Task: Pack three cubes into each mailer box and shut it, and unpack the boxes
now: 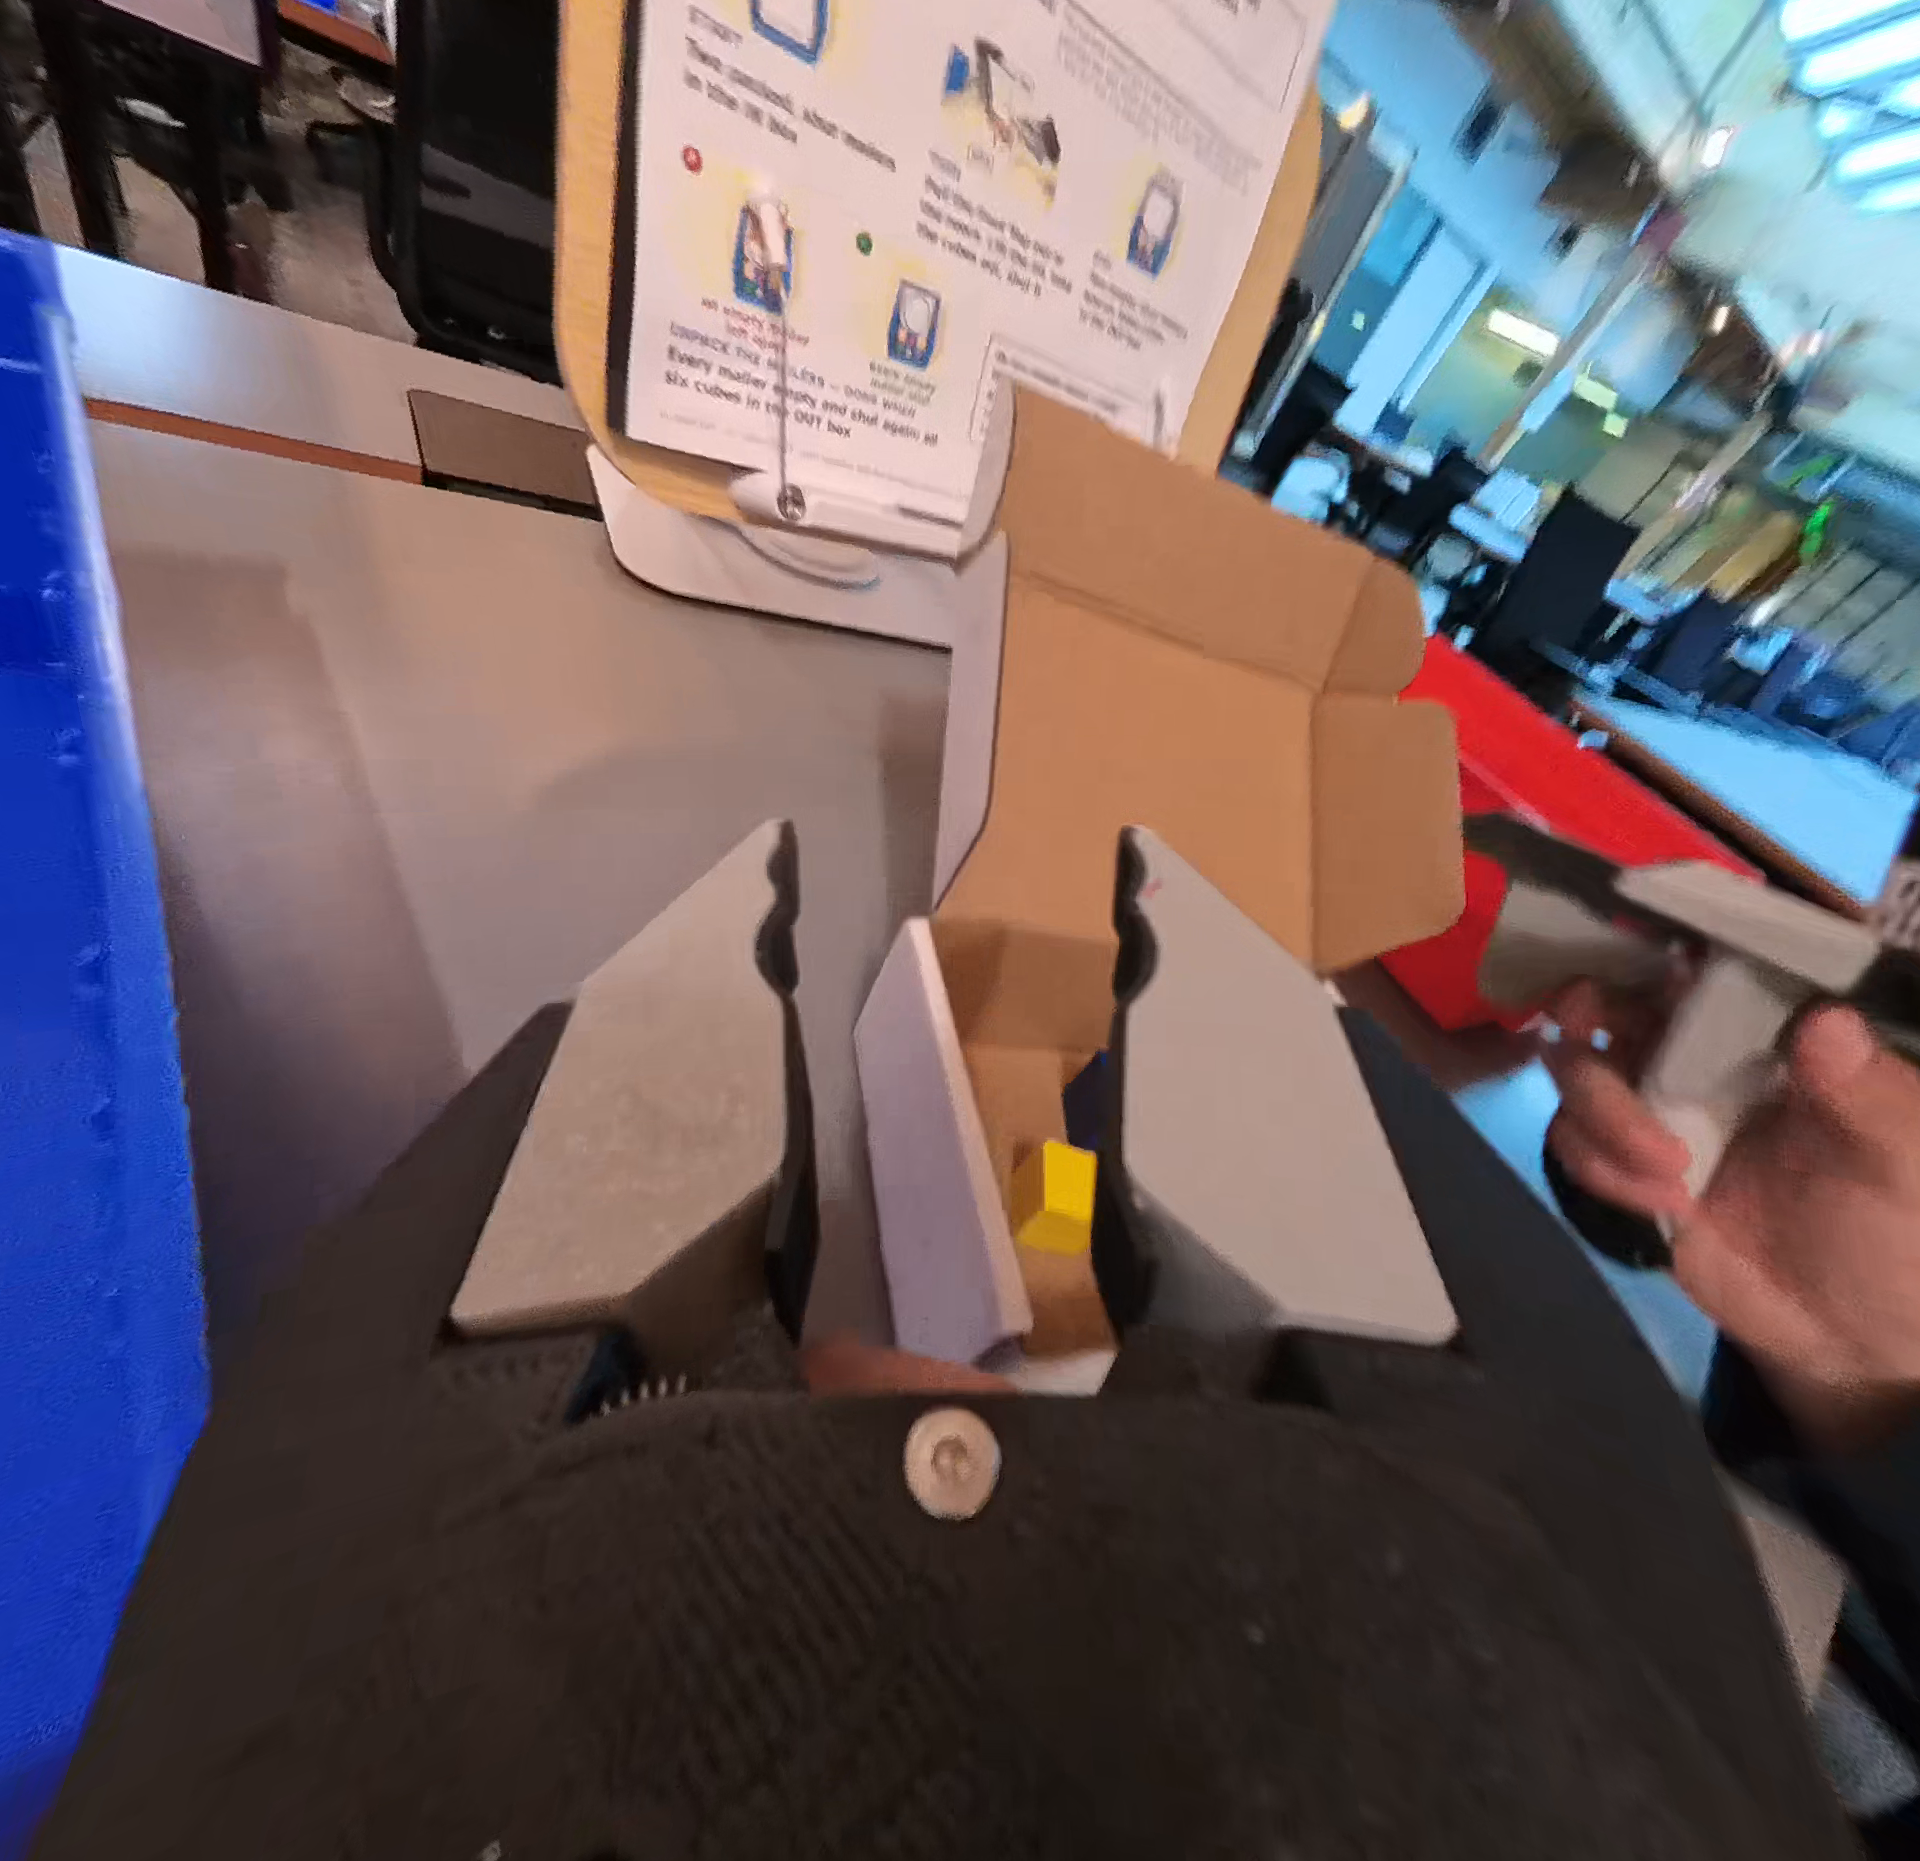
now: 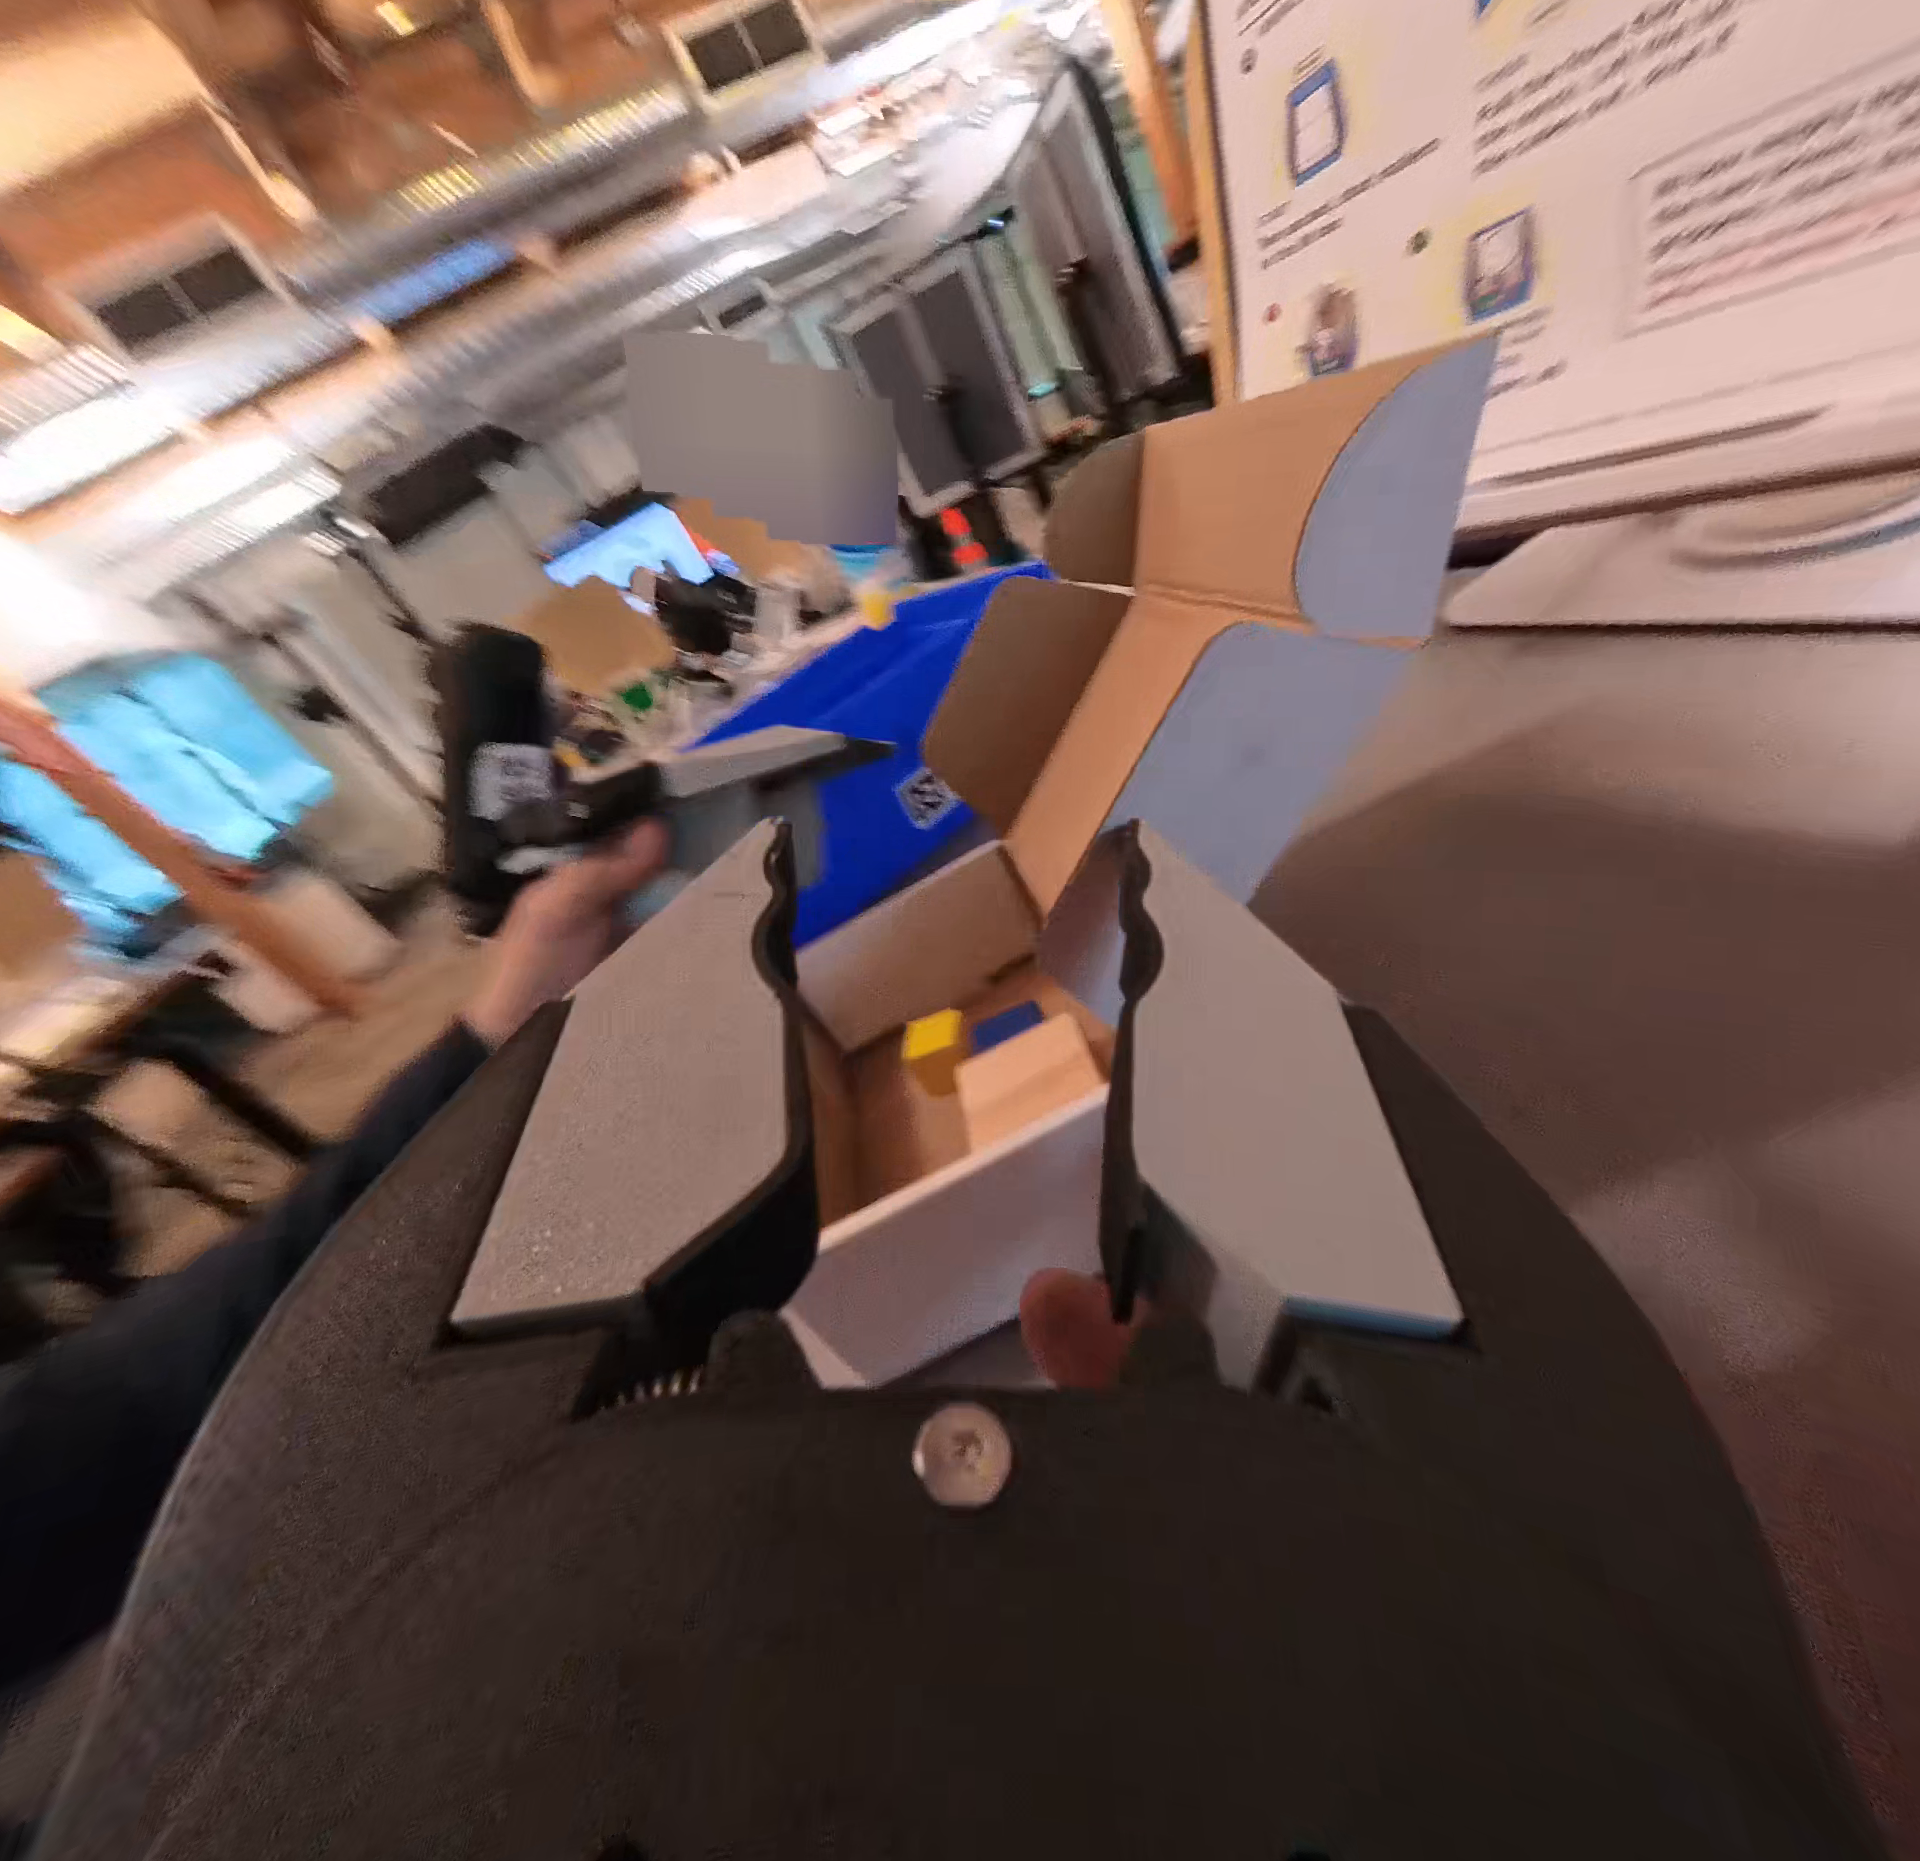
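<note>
A white mailer box with a brown inside [image 1: 935,1136] stands open on the grey table, its lid [image 1: 1174,720] tipped back. My left gripper [image 1: 953,845] is open, and the box's near side wall rises between its fingers. A yellow cube [image 1: 1055,1203] and part of a blue cube [image 1: 1086,1094] lie inside. In the right wrist view my right gripper [image 2: 951,840] is open above the box's front wall [image 2: 935,1261]. The yellow cube [image 2: 932,1037], the blue cube [image 2: 1008,1022] and a tan block [image 2: 1023,1079] show inside. Each gripper shows farther off in the other's view, hand-held.
A blue bin [image 1: 62,876] stands close on the left and a red bin [image 1: 1507,751] lies beyond the box on the right. An instruction sheet on a stand [image 1: 883,201] rises behind the box. A fingertip [image 2: 1070,1323] shows at the box's near wall. The left tips stand about 11 centimetres off the yellow cube [image 1: 1055,1203].
</note>
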